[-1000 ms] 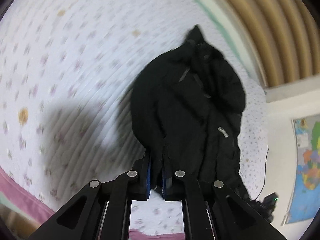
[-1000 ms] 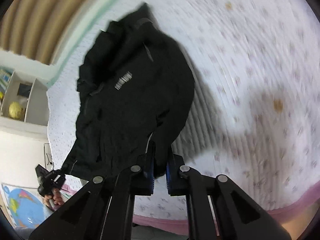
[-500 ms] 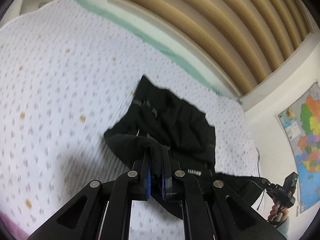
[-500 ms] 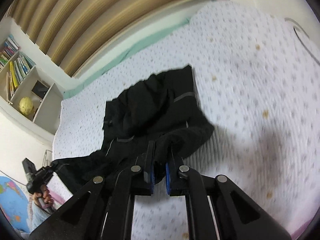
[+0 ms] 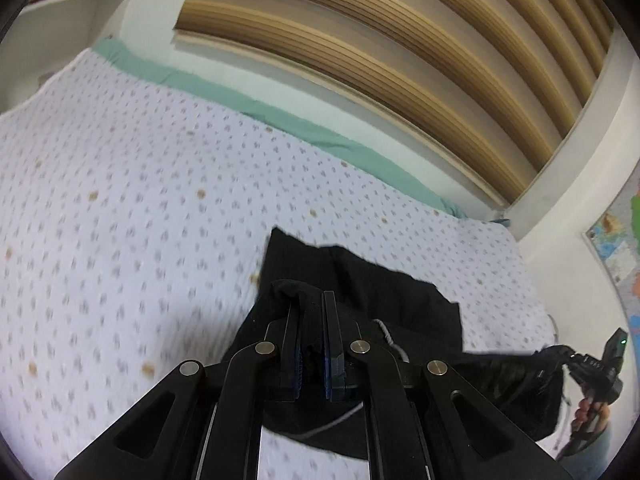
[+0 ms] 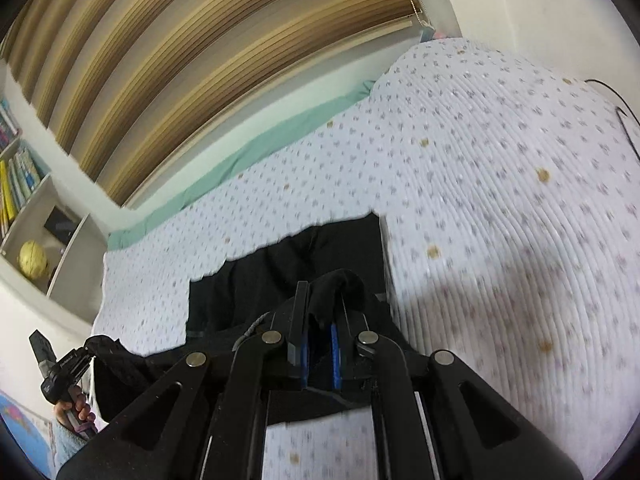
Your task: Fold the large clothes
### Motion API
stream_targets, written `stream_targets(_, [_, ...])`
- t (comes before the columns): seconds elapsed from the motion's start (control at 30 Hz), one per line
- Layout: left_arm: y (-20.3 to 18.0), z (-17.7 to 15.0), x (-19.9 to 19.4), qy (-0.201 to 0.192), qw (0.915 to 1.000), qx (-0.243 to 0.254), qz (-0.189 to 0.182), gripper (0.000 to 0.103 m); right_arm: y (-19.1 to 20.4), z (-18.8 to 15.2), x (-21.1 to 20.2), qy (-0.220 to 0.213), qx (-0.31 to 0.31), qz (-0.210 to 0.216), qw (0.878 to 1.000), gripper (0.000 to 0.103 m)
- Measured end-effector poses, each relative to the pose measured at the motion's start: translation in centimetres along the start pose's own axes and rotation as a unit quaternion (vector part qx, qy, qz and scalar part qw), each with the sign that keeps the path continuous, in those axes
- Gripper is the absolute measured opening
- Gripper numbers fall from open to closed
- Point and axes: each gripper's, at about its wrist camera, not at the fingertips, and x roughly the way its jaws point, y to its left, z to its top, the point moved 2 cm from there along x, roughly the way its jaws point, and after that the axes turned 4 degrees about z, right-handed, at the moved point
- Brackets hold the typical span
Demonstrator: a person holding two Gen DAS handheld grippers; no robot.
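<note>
A large black garment (image 5: 360, 292) lies partly on the white patterned bed, its far end flat on the sheet. My left gripper (image 5: 312, 304) is shut on one bunched edge of it. My right gripper (image 6: 320, 296) is shut on another edge of the same garment (image 6: 280, 272). The cloth stretches taut between them. From the left wrist view the right gripper shows at the far right (image 5: 600, 364) with black cloth hanging from it. From the right wrist view the left gripper shows at the far left (image 6: 68, 364).
The bed sheet (image 5: 140, 220) is white with small purple marks and a green strip (image 5: 280, 116) along the wall. Wooden blinds (image 5: 400, 40) hang behind. A shelf with books and a yellow ball (image 6: 32, 260) stands left. A map (image 5: 620, 240) hangs right.
Both grippers have swung from looking down on the hanging garment to low over the bed. The garment went from dangling to laid out, its far end now on the sheet.
</note>
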Motion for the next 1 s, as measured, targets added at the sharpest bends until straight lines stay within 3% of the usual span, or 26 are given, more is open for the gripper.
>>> stream_targets(0.13, [-0.6, 3.2, 5.5, 0.000, 0.9999, 0.010, 0.011, 0.008, -0.5, 2.9, 5.1, -0.011, -0.011, -0.021, 1.000, 0.010])
stream_targets(0.23, [-1.3, 4.7, 11.2, 0.002, 0.9981, 0.039, 0.047, 0.008, -1.6, 4.5, 10.0, -0.007, -0.001, -0.035, 0.999, 0.010])
stream_targets(0.37, [-1.8, 5.0, 20.4, 0.021, 0.9925, 0.064, 0.103, 0.008, -3.6, 6.2, 17.3, 0.002, 0.009, -0.067, 0.998, 0.010])
stream_targets(0.57, [-0.2, 4.5, 28.6, 0.064, 0.9912, 0.039, 0.109, 0.008, -8.3, 5.3, 26.0, 0.052, 0.027, -0.094, 0.994, 0.009])
stream_targets(0.73, [-0.1, 3.5, 31.5, 0.090, 0.9875, 0.051, 0.119, 0.009, -10.0, 3.7, 29.1, 0.071, 0.025, -0.102, 0.992, 0.007])
stream_targets(0.83, [0.6, 3.8, 31.3, 0.104, 0.9889, 0.034, 0.100, 0.012, -9.5, 3.9, 29.1, 0.084, 0.002, -0.098, 0.992, 0.008])
stream_targets(0.9, [1.7, 4.2, 30.5, 0.113, 0.9907, -0.004, 0.076, 0.014, -9.7, 4.5, 28.3, 0.095, 0.008, -0.069, 0.993, 0.012])
stream_targets(1.0, [4.7, 5.1, 28.6, 0.112, 0.9870, -0.116, 0.003, 0.021, -10.4, 5.6, 26.4, 0.094, 0.032, -0.019, 0.995, 0.021])
